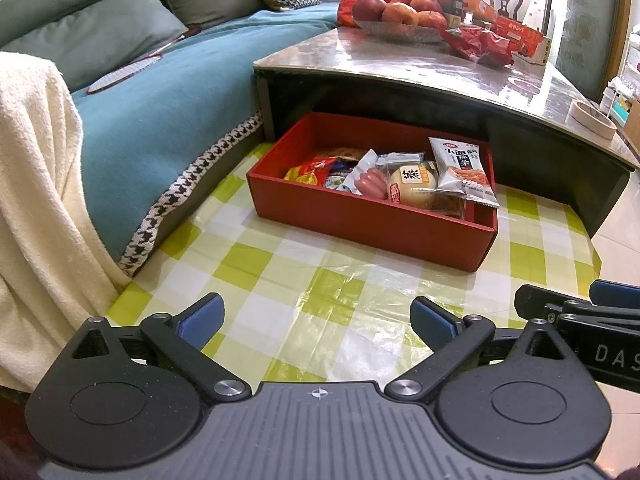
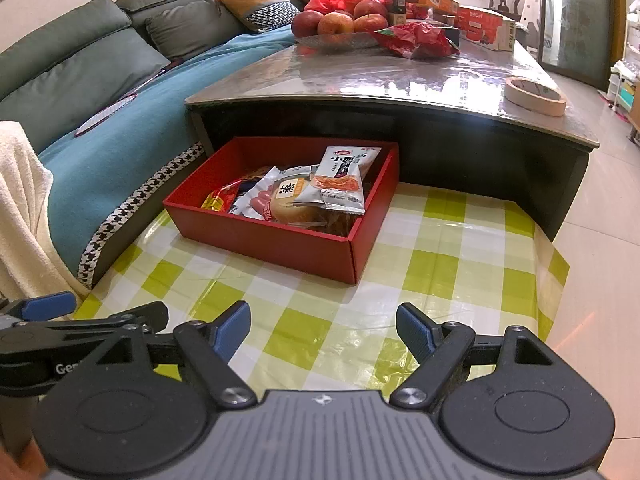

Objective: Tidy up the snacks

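A red box [image 1: 360,220] [image 2: 280,240] sits on the green-and-white checked mat [image 1: 300,280] [image 2: 440,264], half under the coffee table. It holds several snacks: a silver noodle packet [image 1: 460,168] [image 2: 340,180] on top, a round wrapped bun [image 1: 412,188] [image 2: 290,200], pink sausages [image 1: 370,184] [image 2: 260,200] and a red-yellow packet [image 1: 308,170] [image 2: 218,200]. My left gripper [image 1: 318,318] is open and empty, above the mat in front of the box. My right gripper [image 2: 323,326] is open and empty, beside it. Each gripper shows at the edge of the other's view.
The glossy coffee table [image 1: 400,68] [image 2: 360,80] carries a bowl of apples [image 1: 400,14] [image 2: 340,20], red bags, cartons and a tape roll [image 2: 536,96]. A teal sofa [image 1: 160,120] [image 2: 100,152] with a cream blanket [image 1: 36,200] borders the left. Tiled floor lies to the right.
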Motion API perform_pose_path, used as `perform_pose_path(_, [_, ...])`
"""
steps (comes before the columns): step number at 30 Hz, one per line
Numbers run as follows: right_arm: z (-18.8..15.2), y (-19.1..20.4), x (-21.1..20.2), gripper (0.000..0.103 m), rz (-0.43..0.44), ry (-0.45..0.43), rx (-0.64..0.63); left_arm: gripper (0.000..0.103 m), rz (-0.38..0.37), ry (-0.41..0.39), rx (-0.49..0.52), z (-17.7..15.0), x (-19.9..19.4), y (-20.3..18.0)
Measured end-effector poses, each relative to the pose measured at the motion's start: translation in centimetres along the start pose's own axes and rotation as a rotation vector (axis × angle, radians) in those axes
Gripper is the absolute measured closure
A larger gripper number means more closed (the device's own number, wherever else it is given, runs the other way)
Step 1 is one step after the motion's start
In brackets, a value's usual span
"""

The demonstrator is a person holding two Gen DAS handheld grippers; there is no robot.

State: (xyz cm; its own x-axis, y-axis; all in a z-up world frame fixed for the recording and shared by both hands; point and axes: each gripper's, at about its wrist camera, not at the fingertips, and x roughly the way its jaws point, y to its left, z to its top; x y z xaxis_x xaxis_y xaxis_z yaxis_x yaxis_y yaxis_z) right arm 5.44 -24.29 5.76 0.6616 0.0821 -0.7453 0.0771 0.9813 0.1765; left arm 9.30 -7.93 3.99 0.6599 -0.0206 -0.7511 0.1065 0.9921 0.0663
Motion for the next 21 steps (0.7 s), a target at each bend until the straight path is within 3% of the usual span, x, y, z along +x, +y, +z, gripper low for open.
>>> perform_pose_path(21, [0.14,-0.16,-0.35,0.021,0.016,-0.015,-0.003,0.0,-0.011,-0.004,-0.009,0.12,-0.31,0.29])
